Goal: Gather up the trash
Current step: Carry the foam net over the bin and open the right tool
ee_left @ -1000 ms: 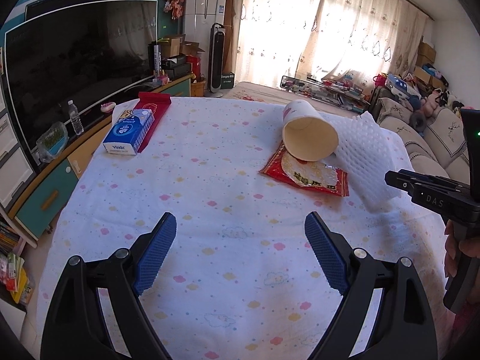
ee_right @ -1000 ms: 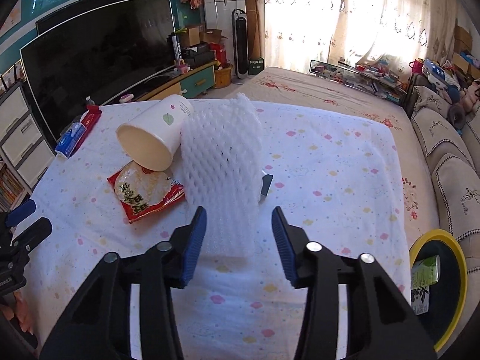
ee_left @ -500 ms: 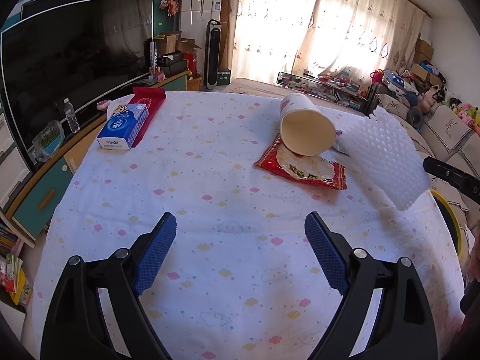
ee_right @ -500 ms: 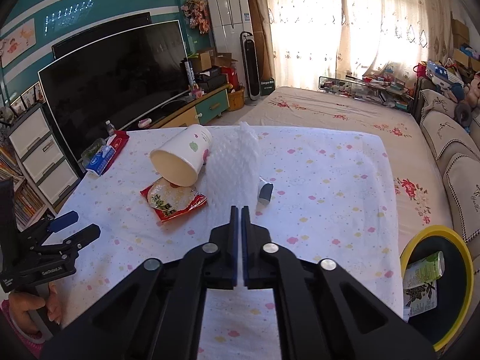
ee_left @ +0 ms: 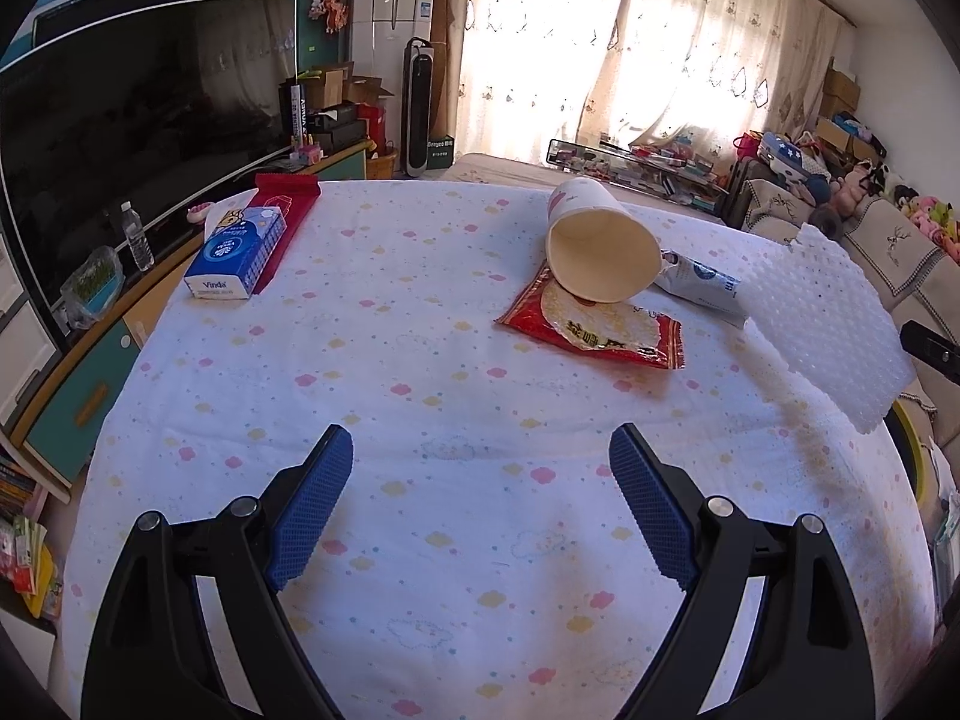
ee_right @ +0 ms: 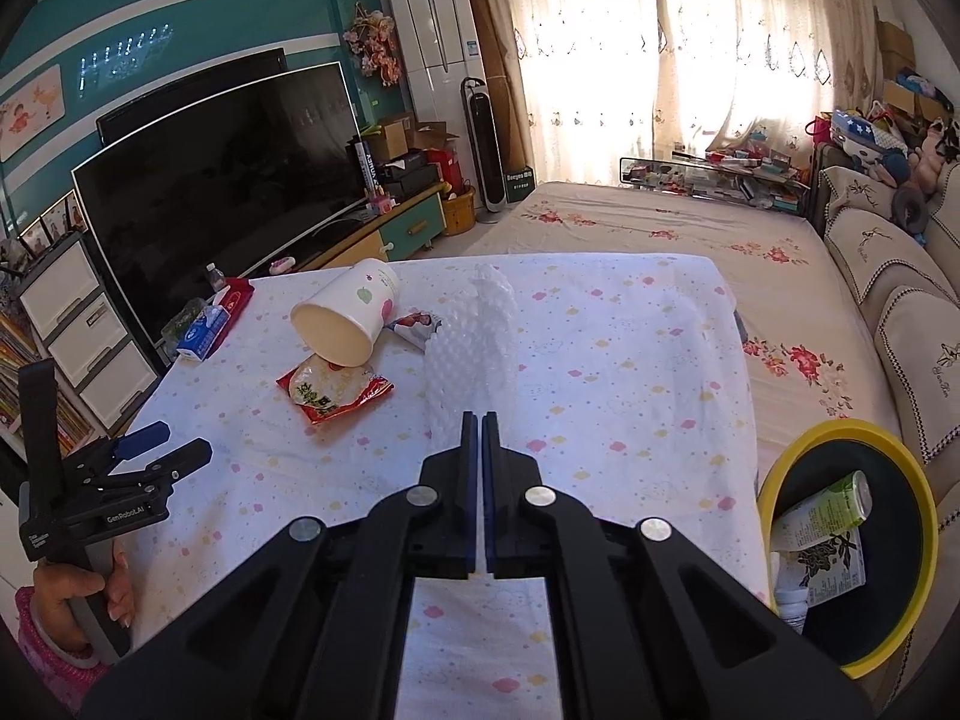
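Two tongs over a spotted tablecloth [ee_left: 456, 312]: left [ee_left: 480, 456] gaping, right [ee_right: 481, 420] apparently clenching foam sheet [ee_right: 474, 348]

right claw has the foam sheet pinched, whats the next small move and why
Probably swing the right claw toward the yellow-rimmed bin at the table's right edge. It is shut on the white foam sheet, which hangs clear of the table, and the bin already holds other trash. The left claw is open and empty.

yellow bin [ee_right: 780, 480] cut off at edge, snack wrapper [ee_left: 591, 330] partly under cup [ee_left: 600, 252]
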Available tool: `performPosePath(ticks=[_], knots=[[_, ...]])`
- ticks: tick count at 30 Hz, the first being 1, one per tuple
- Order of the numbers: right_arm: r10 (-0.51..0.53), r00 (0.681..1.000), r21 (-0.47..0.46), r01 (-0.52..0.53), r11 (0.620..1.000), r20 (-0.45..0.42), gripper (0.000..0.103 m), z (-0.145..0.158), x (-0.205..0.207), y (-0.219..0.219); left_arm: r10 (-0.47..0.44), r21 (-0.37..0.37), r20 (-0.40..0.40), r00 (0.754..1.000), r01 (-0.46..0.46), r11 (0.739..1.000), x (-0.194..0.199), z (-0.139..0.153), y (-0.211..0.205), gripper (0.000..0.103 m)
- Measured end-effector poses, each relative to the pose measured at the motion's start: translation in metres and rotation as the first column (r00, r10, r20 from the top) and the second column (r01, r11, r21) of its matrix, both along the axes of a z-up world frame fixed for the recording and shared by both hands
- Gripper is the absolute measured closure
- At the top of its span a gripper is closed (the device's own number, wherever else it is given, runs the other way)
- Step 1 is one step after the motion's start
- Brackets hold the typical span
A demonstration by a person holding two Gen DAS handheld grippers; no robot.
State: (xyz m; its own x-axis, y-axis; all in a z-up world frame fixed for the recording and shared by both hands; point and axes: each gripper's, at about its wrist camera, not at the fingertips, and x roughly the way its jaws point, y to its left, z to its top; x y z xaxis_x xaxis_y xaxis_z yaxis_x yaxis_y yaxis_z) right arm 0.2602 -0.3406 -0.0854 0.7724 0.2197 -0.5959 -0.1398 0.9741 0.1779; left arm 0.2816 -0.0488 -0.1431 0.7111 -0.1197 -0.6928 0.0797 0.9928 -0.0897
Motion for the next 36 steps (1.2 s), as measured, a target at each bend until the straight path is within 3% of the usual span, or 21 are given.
performPosePath(ticks=[13,21,27,36], knots=[[-0.012,0.995,0.015,0.010,1.000,0.103,0.102,0.039,-0.035,-0.018,-0.006,0.010,-0.007,1.000,0.006,1.000,0.002,-0.003,-0.001,0.017],[-0.107,0.987,0.009,0.107,0.994,0.120,0.102,0.046,-0.046,-0.055,-0.006,0.007,-0.006,1.000,0.006,1.000,0.002,-0.004,0.000,0.017],[-0.220,0.971,-0.012,0.222,0.975,0.093,0.102,0.034,-0.047,-0.101,-0.014,0.012,-0.008,1.000,0.015,1.000,0.003,-0.005,-0.001,0.017],[-0.364,0.931,-0.031,0.363,0.931,-0.009,0.102,-0.014,-0.038,-0.160,-0.014,0.011,-0.016,1.000,0.014,1.000,0.004,-0.008,-0.003,0.017]])
